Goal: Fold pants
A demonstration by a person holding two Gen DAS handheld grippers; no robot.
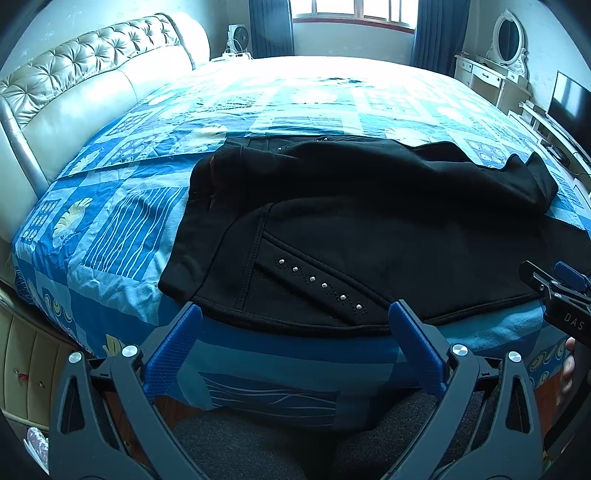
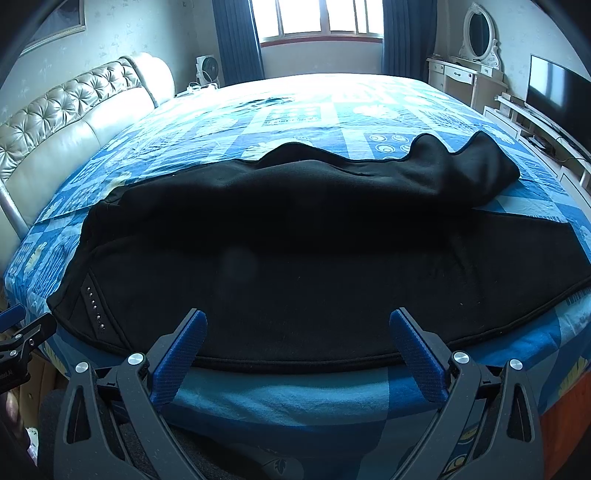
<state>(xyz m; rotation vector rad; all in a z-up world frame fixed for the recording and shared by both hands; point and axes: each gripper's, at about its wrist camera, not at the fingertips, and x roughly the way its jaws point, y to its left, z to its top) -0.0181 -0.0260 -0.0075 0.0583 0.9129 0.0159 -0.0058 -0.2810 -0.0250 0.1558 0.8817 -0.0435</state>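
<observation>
Black pants [image 1: 351,229] lie across the near part of the bed, waist end to the left with a studded pocket [image 1: 321,284], legs running right and bunched at the far right [image 2: 476,166]. In the right wrist view the pants [image 2: 295,258] fill the middle. My left gripper [image 1: 295,317] is open and empty, just short of the pants' near hem by the pocket. My right gripper [image 2: 297,325] is open and empty, at the near hem further right. The right gripper also shows at the left wrist view's right edge [image 1: 554,284].
The bed has a blue patterned sheet [image 1: 122,221] and a tufted cream headboard [image 1: 74,85] on the left. A dresser with mirror [image 2: 465,74] and a TV [image 2: 554,92] stand on the right. A window [image 2: 317,18] is at the back.
</observation>
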